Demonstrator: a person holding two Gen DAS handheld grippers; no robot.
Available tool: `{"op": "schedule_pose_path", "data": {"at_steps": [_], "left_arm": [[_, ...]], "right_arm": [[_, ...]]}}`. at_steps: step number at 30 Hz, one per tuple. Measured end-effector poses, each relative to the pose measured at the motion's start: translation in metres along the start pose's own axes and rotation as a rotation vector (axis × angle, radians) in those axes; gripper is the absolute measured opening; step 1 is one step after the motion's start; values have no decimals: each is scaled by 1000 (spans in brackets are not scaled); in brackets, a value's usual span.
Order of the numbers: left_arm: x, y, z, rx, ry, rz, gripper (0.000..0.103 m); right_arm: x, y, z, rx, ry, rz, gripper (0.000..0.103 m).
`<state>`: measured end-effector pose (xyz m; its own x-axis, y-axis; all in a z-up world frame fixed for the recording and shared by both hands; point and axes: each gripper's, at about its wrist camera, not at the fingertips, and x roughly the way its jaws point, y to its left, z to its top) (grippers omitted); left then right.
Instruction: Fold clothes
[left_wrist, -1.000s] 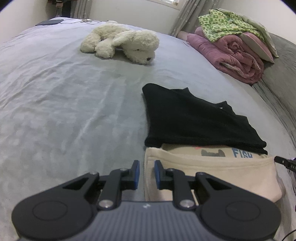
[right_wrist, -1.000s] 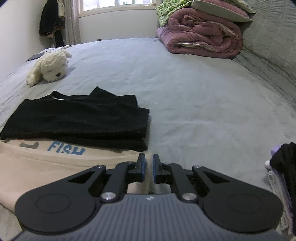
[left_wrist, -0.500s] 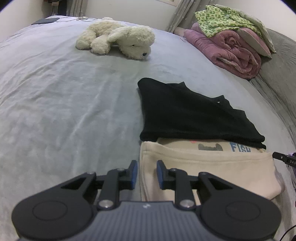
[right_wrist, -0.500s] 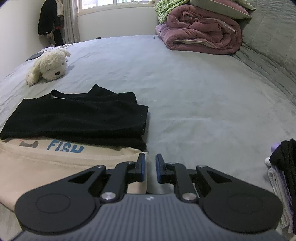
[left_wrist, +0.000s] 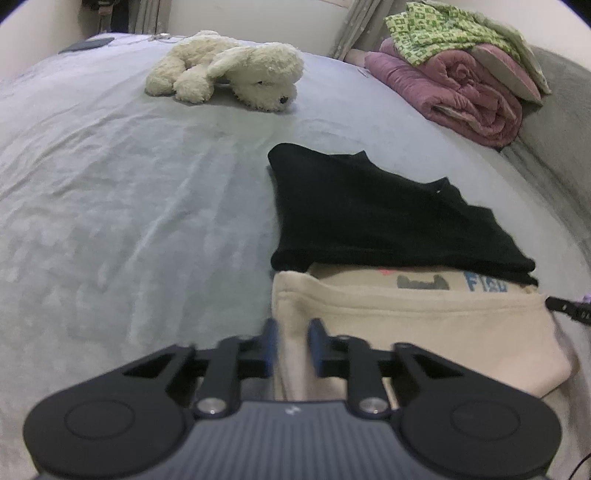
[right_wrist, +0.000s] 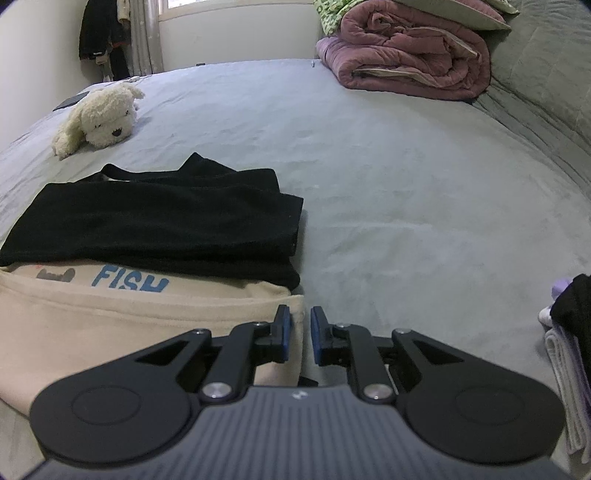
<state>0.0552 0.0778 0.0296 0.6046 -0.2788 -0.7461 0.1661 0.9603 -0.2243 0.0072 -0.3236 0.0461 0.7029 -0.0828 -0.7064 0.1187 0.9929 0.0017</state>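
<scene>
A folded cream garment (left_wrist: 424, 332) with a blue "FISH" print lies on the grey bed, and a folded black garment (left_wrist: 369, 214) rests on its far part. My left gripper (left_wrist: 292, 341) is at the cream garment's near left edge. Its jaws are closing with that edge between them, and a gap still shows. My right gripper (right_wrist: 301, 332) is at the near right corner of the cream garment (right_wrist: 92, 332). Its jaws are slightly apart, with the corner's edge partly between them. The black garment (right_wrist: 155, 225) lies just beyond.
A white plush dog (left_wrist: 229, 70) lies far back on the bed sheet (left_wrist: 129, 203). A rolled pink quilt (left_wrist: 461, 88) topped with green cloth (left_wrist: 443, 33) sits at the back right. A pile of clothes (right_wrist: 569, 332) lies at the right edge.
The right jaws have parted a little from nearly shut. The left gripper has edged slightly right and forward over the cream garment's edge. Its jaws widened briefly.
</scene>
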Motion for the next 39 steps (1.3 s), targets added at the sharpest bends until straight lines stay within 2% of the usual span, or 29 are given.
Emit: {"op": "schedule_pose_path", "data": {"at_steps": [6, 12, 19, 22, 24, 26, 39], "left_arm": [[-11, 6, 0, -49, -14, -15, 8], [-23, 8, -1, -67, -32, -28, 7], [-5, 9, 2, -82, -3, -17, 8], [-12, 10, 3, -88, -20, -21, 12], [-17, 13, 5, -90, -35, -6, 22], [-20, 17, 5, -102, -40, 4, 27], [-50, 26, -18, -137, -13, -32, 30]], "right_arm": [[0, 4, -1, -24, -12, 0, 16], [-5, 4, 1, -17, -51, -11, 10], [0, 0, 1, 2, -36, -42, 10], [-6, -3, 4, 27, -54, -27, 12], [-9, -5, 4, 36, -59, -31, 15], [-11, -7, 5, 46, -60, -35, 15], [-39, -5, -8, 75, -74, 19, 17]]}}
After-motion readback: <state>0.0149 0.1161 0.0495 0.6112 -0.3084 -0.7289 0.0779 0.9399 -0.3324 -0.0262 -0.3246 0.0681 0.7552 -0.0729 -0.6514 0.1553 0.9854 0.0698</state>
